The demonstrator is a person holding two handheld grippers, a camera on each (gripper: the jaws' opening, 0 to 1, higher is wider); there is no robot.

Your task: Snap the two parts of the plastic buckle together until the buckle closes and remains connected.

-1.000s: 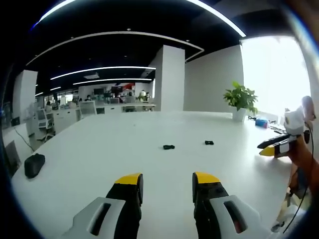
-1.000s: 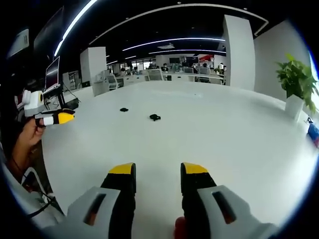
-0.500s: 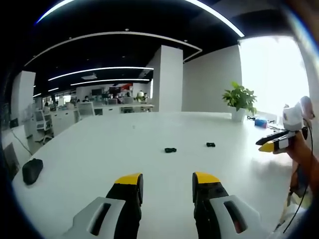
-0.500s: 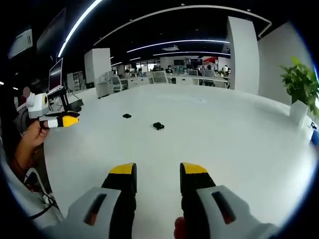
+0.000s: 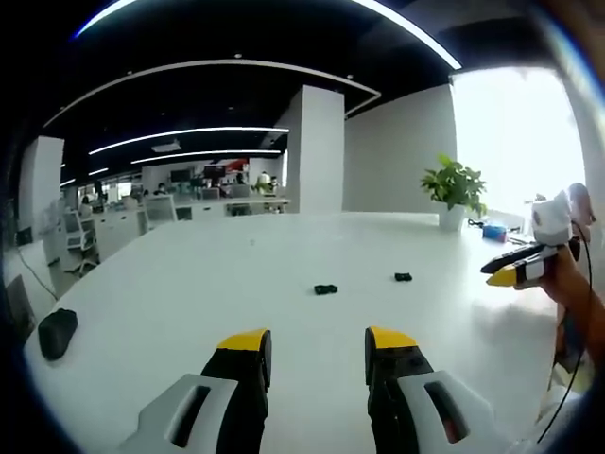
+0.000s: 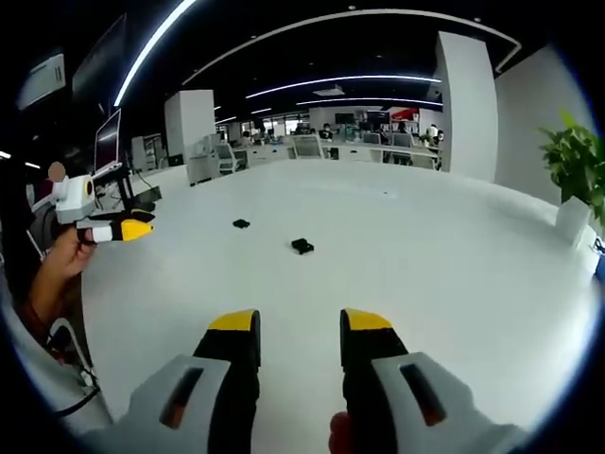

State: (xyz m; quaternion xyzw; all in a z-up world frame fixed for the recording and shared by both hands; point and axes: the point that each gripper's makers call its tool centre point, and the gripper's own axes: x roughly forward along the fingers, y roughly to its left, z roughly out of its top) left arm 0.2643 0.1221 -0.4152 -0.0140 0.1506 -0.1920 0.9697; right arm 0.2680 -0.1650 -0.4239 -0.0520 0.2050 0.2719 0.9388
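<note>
White table: two buckle parts apart.

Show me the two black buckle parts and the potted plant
Nearer buckle part (image 5: 325, 288), left gripper view, its middle.
Farther buckle part (image 5: 404, 277), left gripper view, its middle.
Potted plant (image 5: 455, 184), left gripper view, its leaves.
</note>
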